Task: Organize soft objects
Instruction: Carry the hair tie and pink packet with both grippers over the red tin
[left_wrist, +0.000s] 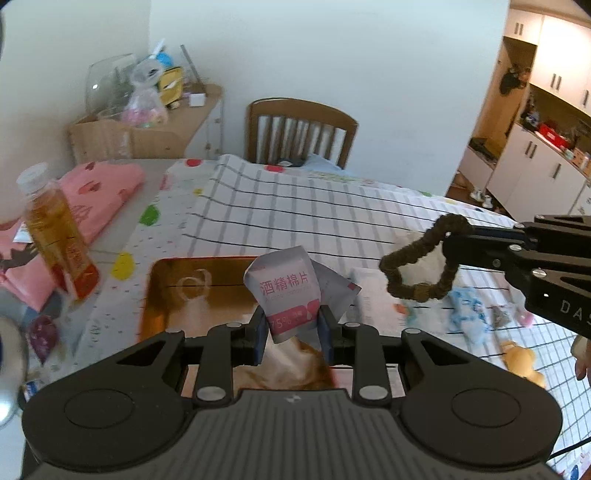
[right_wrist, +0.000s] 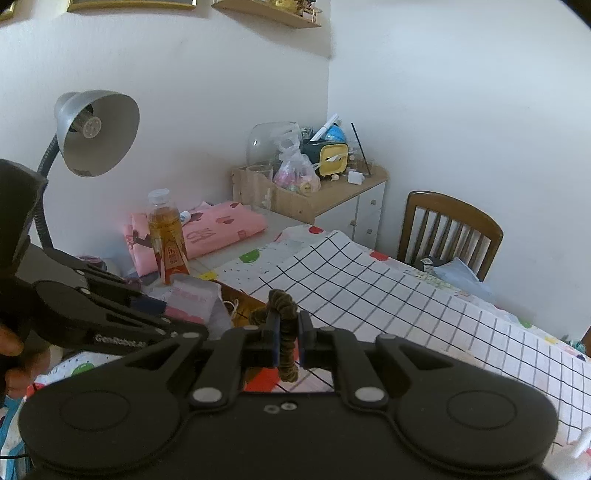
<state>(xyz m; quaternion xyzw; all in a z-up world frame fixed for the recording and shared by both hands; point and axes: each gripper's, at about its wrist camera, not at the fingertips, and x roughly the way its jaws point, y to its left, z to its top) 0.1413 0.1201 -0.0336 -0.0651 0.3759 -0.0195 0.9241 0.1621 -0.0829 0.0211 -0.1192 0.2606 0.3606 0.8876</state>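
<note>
My left gripper (left_wrist: 293, 325) is shut on a white and pink alcohol wipe packet (left_wrist: 286, 291), held just above the near edge of a shiny copper tray (left_wrist: 166, 295). My right gripper (right_wrist: 288, 332) is shut on a brown hair scrunchie (right_wrist: 284, 302); in the left wrist view the scrunchie (left_wrist: 417, 266) hangs as a loop from the right gripper's tips (left_wrist: 452, 236), to the right of the tray. The left gripper and its packet (right_wrist: 192, 299) show at the left of the right wrist view.
A bottle of amber drink (left_wrist: 55, 236) stands left of the tray beside folded pink cloth (left_wrist: 96, 195). Small soft items, a blue one (left_wrist: 467, 310) and a yellow plush (left_wrist: 521, 360), lie on the checked cloth at right. A wooden chair (left_wrist: 301, 129) stands at the far edge; a desk lamp (right_wrist: 92, 133) leans at left.
</note>
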